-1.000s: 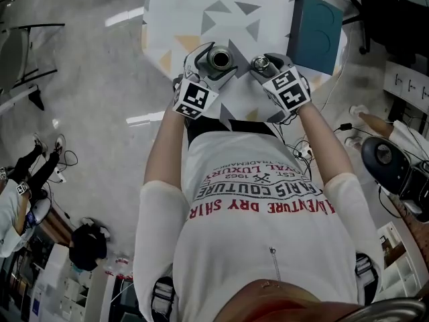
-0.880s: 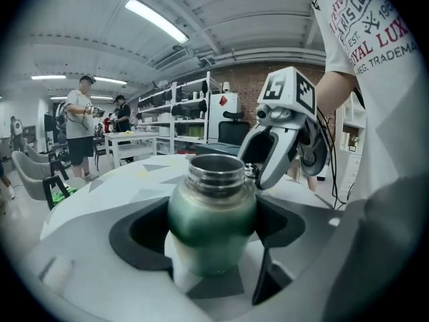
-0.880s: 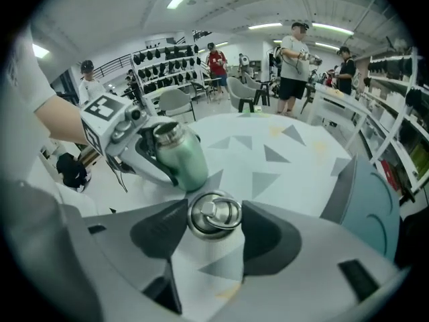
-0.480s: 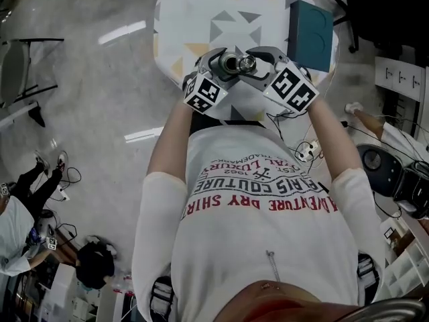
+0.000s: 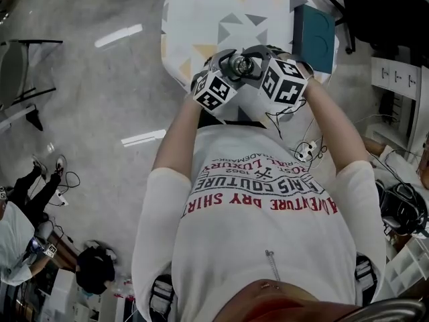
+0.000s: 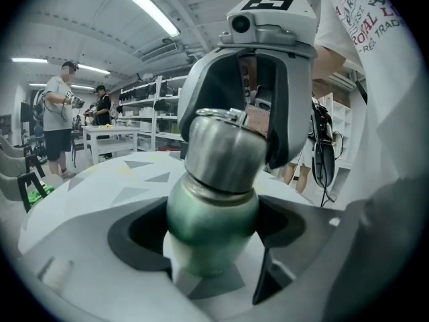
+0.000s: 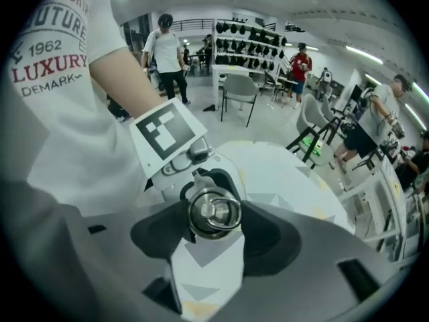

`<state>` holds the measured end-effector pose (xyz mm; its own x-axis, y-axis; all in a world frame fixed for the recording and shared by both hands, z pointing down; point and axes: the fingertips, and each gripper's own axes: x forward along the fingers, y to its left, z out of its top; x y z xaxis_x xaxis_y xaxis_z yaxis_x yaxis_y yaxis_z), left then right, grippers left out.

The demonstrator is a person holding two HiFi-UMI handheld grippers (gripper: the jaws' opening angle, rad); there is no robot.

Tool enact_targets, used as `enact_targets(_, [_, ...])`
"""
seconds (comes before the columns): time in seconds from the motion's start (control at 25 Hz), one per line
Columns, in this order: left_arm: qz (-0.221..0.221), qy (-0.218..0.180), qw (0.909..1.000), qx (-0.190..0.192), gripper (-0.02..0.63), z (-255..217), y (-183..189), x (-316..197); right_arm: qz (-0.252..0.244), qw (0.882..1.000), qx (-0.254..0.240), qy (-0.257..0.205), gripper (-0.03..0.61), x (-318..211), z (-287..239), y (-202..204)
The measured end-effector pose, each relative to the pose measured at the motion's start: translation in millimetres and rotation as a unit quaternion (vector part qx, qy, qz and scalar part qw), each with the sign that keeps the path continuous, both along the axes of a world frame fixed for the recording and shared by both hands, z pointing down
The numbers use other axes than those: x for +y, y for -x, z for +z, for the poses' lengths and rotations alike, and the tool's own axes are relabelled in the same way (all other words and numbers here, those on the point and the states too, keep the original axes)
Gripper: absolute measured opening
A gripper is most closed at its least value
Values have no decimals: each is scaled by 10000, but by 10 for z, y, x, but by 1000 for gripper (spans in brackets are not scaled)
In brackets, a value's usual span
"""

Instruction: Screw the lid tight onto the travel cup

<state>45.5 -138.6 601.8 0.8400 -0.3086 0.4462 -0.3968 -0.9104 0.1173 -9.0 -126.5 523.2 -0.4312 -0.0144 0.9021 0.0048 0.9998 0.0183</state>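
Above the near edge of a white desk [image 5: 221,5] printed with grey and yellow triangles: one travel cup [image 6: 211,213], green-bodied, held clear of the desk top and tilted away from the person. Left gripper [image 6: 213,232]: clenched on the cup's rounded green body, one dark pad against each side. Lid [image 7: 214,212]: brushed steel, seated on the neck of the cup and closing its mouth, so whatever is inside cannot be seen; a metal ring [image 7: 224,213] lies flat on the lid's top. Right gripper [image 7: 214,230]: pointing steeply down over the cup, its jaws closed on the sides of the lid. In the head view the two grippers meet at the cup, marker cubes toward the person. At the desk's far right corner: one teal box [image 5: 315,35], closed, contents not visible, well apart from the cup. Background: people standing by shelving and chairs.
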Motion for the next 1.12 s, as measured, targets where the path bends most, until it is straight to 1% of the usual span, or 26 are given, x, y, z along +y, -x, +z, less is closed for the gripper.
enact_targets(0.12, [32,23,10000,23,384,7,5,-13,-174,9998,101,90,255,-8,38,6])
enact_targets(0.24, [48,34,10000,46,385,7,-1,-24,-92,9993,106,336,255,-33,48,-5])
enact_targets(0.4, [42,59,10000,59,387,9,1,-17,429,9951,-64,888,255,-46,65,-7])
enact_targets(0.52, [59,79,9999,44,387,15,-1,-20,840,9907,-184,1052,253,-71,64,-4])
enact_targets(0.6, [59,84,9999,45,387,19,1,-21,1245,9854,-295,1121,253,-96,64,-4])
enact_targets(0.68, [57,98,9999,46,387,19,4,-21,1820,9757,-412,1148,253,-124,64,-15])
enact_targets(0.72, [60,105,9999,44,387,18,5,-21,2164,9686,-461,1135,253,-140,64,-28])
enact_targets(0.84, [80,113,9999,48,388,19,6,-23,3180,9404,-585,1054,252,-180,73,-64])
enact_targets(0.88, [87,118,9999,51,388,22,8,-21,3387,9332,-624,1026,252,-184,75,-68])
enact_targets(0.92, [94,124,9999,55,388,23,9,-19,3505,9288,-659,1012,250,-186,75,-69])
enact_targets(0.96, [97,134,9998,61,388,22,11,-18,3548,9269,-690,1016,250,-185,75,-68])
enact_targets(1.0, [96,146,9998,70,390,20,11,-15,3522,9275,-718,1027,250,-183,74,-67])
enact_targets(1.04, [92,158,9998,81,390,17,11,-13,3433,9307,-738,1024,252,-179,69,-66])
enact_targets(1.12, [89,174,9998,99,390,14,7,-11,3066,9448,-715,911,256,-165,35,-72])
